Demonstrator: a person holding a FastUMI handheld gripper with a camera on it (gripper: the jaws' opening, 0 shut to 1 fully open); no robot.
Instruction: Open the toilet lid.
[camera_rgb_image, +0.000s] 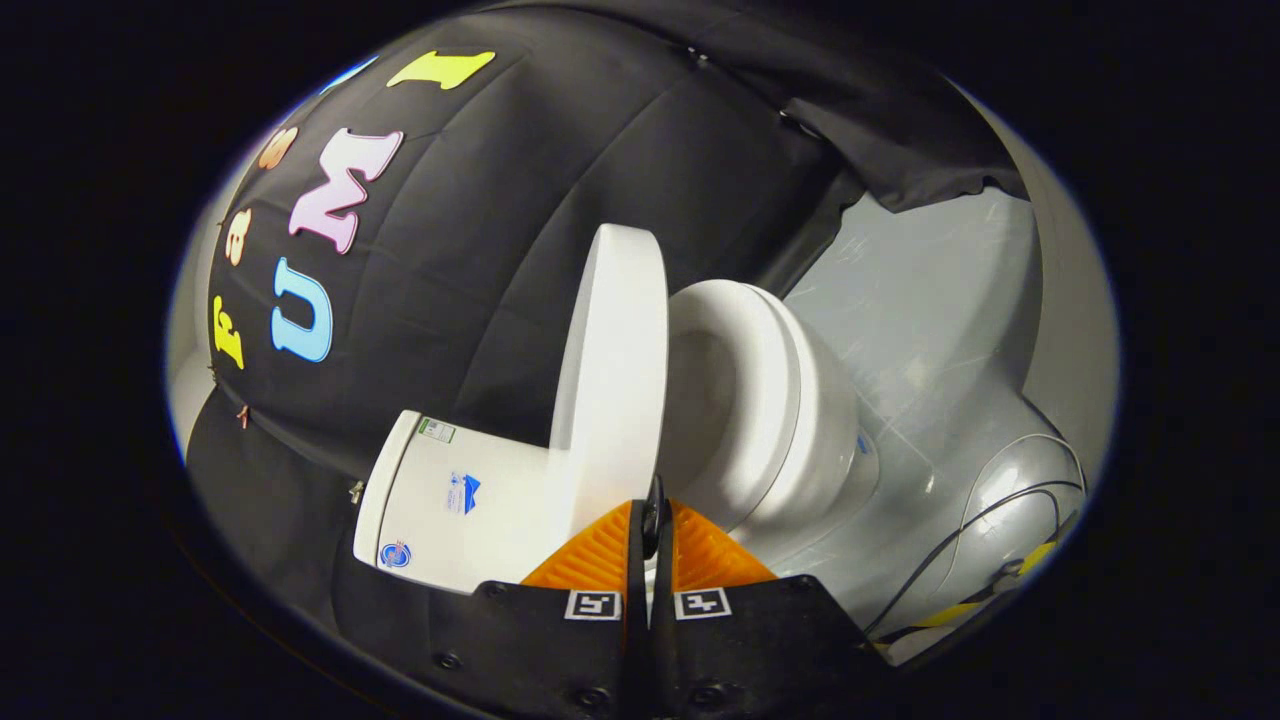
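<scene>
A white toilet appears rolled sideways in the gripper view, its tank (450, 500) toward the black cloth wall and its bowl (800, 440) on the grey floor. The lid (615, 370) stands lifted off the seat (745, 400), with a wide wedge of space between them, and it leans toward the tank. My gripper (652, 520) is shut, its orange fingers (600, 555) pressed together with nothing between them. The tips sit right at the lid's near rim, on the side facing the seat; whether they touch it is hard to tell.
A shiny grey floor (930, 330) spreads beyond the bowl. Thin cables (1000, 510) and a yellow strip (1035, 555) lie on it to the right of the fingers. Black cloth hangs behind the tank and above the floor.
</scene>
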